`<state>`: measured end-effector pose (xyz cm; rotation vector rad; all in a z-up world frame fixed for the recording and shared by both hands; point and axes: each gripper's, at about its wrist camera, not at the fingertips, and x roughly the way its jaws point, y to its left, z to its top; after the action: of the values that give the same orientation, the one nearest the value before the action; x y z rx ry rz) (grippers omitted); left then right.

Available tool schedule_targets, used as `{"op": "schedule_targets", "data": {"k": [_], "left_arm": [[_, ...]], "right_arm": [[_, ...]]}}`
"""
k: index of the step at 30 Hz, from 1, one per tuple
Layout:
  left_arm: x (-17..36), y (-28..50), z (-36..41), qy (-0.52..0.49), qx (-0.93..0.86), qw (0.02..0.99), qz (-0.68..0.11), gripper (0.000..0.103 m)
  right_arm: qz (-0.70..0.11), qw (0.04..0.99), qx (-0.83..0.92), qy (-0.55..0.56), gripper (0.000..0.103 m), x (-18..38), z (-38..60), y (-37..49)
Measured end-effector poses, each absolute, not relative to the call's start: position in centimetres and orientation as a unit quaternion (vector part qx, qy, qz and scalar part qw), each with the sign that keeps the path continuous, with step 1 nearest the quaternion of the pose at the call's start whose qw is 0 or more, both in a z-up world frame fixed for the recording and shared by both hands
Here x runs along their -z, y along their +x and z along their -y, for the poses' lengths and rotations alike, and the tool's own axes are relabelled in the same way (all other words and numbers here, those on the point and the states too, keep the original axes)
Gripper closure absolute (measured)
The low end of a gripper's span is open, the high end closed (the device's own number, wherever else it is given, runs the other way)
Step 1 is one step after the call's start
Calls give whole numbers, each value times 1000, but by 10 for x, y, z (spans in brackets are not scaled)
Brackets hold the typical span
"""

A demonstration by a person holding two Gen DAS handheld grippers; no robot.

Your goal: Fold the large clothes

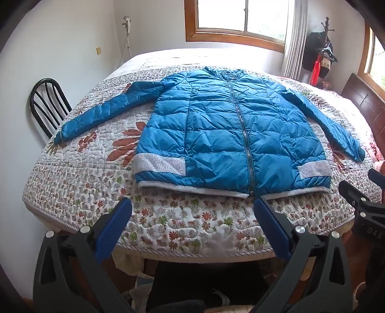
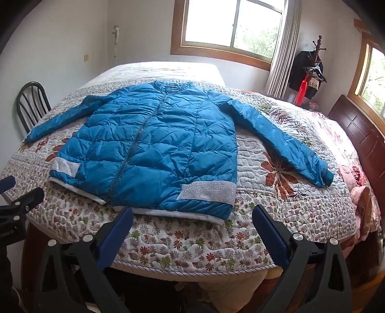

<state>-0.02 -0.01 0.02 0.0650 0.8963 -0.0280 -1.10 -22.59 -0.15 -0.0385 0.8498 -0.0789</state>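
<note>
The blue quilted jacket [image 1: 231,134] lies flat, front up and zipped, on the floral quilt of the bed [image 1: 79,192]. It occupies the near half of the bed, with its hem close to the near edge. In my judgement this placement is deliberate: spread open and unfolded, it gives access to both sleeves and both hem corners from the standing side.

Orientation: the jacket's long axis follows the zipper [image 1: 243,134], running from the hem near the bed edge to the collar [image 1: 223,72] on the far side, toward the window [image 1: 243,21]. The collar points away from the person and the hem points toward them. The left sleeve [image 1: 105,113] extends outward and slants back toward the near left, its cuff near the black chair [image 1: 45,103]. The right sleeve [image 2: 281,139] does the same on the opposite side, its cuff resting on the quilt toward the dark wooden headboard [image 2: 361,134]. The silver trim bands [image 2: 207,191] sit just above the hem at both side seams.

Left tool [image 1: 192,207]: released, blue fingers spread wide, nothing between them, held over the near bed edge just short of the hem and tilted downward. Right tool [image 2: 192,214]: likewise released and empty, its fingers framing the hem's right portion but apart from the fabric.

Assessment: no fold is made yet. Both tools appear poised side by side for a first approach, probably toward a sleeve or side panel.
</note>
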Motion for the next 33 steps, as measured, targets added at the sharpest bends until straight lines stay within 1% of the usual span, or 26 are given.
{"op": "schedule_targets", "data": {"k": [33], "left_arm": [[-2, 0, 1, 31, 16, 901, -433, 3]], "right_arm": [[-412, 910, 39, -18, 4, 1, 224, -11]]}}
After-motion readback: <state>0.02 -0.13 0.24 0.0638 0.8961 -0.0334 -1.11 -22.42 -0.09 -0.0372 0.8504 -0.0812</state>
